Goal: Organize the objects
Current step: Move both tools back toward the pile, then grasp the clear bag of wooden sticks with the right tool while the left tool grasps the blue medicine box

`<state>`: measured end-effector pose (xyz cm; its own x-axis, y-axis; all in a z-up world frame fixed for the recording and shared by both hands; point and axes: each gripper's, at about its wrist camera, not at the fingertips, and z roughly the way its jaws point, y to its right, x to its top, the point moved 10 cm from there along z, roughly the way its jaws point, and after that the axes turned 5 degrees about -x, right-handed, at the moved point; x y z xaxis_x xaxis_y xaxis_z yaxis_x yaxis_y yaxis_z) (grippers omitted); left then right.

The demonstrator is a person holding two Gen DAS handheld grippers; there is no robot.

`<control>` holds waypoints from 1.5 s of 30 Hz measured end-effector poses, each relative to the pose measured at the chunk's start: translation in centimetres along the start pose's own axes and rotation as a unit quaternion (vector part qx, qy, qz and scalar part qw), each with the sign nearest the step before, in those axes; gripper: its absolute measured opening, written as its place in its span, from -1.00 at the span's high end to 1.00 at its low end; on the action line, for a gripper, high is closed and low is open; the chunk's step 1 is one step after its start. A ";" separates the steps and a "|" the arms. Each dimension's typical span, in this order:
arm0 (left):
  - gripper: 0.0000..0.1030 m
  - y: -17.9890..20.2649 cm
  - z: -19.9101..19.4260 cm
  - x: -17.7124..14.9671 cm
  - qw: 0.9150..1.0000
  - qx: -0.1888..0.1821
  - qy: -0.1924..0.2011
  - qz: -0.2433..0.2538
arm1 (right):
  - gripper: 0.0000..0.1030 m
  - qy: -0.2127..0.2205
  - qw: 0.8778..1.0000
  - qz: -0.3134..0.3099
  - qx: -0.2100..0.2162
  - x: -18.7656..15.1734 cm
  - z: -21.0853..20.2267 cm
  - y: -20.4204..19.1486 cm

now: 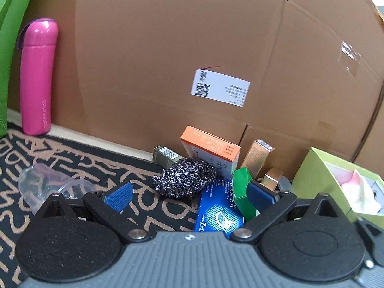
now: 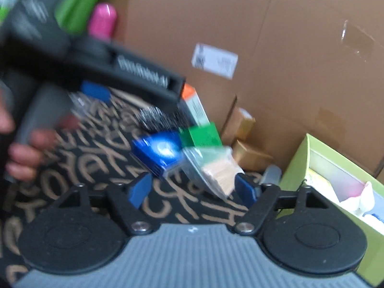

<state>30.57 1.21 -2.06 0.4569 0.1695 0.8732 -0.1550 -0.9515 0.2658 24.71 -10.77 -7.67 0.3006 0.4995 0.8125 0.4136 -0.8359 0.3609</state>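
A pile of small items lies on the patterned mat against a big cardboard box. It has a steel wool scrubber (image 1: pixel 184 180), a blue box (image 1: pixel 219 210), a green box (image 1: pixel 243 192), an orange-and-white box (image 1: pixel 211 153) and small gold boxes (image 1: pixel 258 154). My left gripper (image 1: pixel 189 195) is open just before the scrubber and blue box. In the blurred right wrist view my right gripper (image 2: pixel 192 188) is open, with a clear bag of tan contents (image 2: pixel 213 168) between its fingers. The blue box (image 2: pixel 158 152) and green box (image 2: pixel 201 135) lie beyond it. The left gripper (image 2: pixel 96 93) shows at upper left.
A pink bottle (image 1: pixel 37 76) stands at the far left beside a green object (image 1: pixel 7 55). A crumpled clear plastic cup (image 1: pixel 45 187) lies on the mat at left. A light green open box (image 1: pixel 336 187) with white and pink contents stands at right, also in the right wrist view (image 2: pixel 336 180).
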 end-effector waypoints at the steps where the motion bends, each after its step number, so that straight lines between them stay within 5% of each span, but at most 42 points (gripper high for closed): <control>1: -1.00 0.1 0.1 0.0 1.000 -0.002 -0.002 0.008 | -0.37 -0.011 1.000 -0.005 -0.008 -0.1 0.7 0.0; 7: -1.00 -0.1 0.7 -0.4 0.999 0.000 -0.021 0.027 | -0.16 -0.038 0.998 -0.009 -0.043 0.0 3.5 0.7; 8: -1.00 -0.3 0.8 -0.5 0.999 0.000 -0.024 0.025 | -0.04 -0.044 0.998 -0.006 -0.051 0.0 4.0 0.9; 10: -1.00 -0.4 0.9 -0.7 0.999 -0.005 -0.032 0.019 | 0.51 -0.054 0.997 0.012 -0.054 -0.2 4.1 1.7; 13: -1.00 0.2 1.3 -1.4 0.998 -0.020 -0.050 0.023 | 0.67 -0.045 0.997 0.021 -0.052 -0.6 2.7 2.2; 19: -1.00 2.2 3.0 -3.7 0.990 0.000 -0.077 0.120 | 0.67 -0.036 0.998 0.056 0.003 -1.4 -0.4 2.2; 22: -1.00 2.4 3.6 -3.9 0.990 -0.016 -0.082 0.113 | 0.67 -0.033 0.996 0.083 0.028 -1.8 -1.7 2.3; 24: -0.79 2.4 3.7 -4.0 0.991 -0.036 -0.084 0.096 | 0.67 -0.031 0.991 0.118 0.049 -1.9 -2.4 2.8; 26: -0.20 2.7 3.4 -4.1 0.990 -0.085 -0.098 0.061 | 0.67 -0.032 0.987 0.145 0.057 -2.1 -2.7 3.5; 33: -0.19 3.7 1.3 -5.0 0.977 -0.118 -0.163 0.071 | 0.63 -0.046 0.979 0.187 0.065 -2.9 -2.3 4.9; 37: -0.59 4.1 1.6 -5.4 0.983 -0.091 -0.147 0.064 | 0.20 -0.048 0.980 0.186 0.054 -3.1 -1.8 5.2; 45: -0.57 4.4 3.1 -4.9 0.987 -0.052 -0.117 0.098 | 0.21 -0.060 0.979 0.193 0.035 -3.4 -0.6 5.4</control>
<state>30.36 -4.59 -6.47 0.5963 -0.0914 0.7975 -0.3447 -0.9264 0.1516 25.39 -17.15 -8.17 0.5431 0.1753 0.8211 0.3062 -0.9520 0.0007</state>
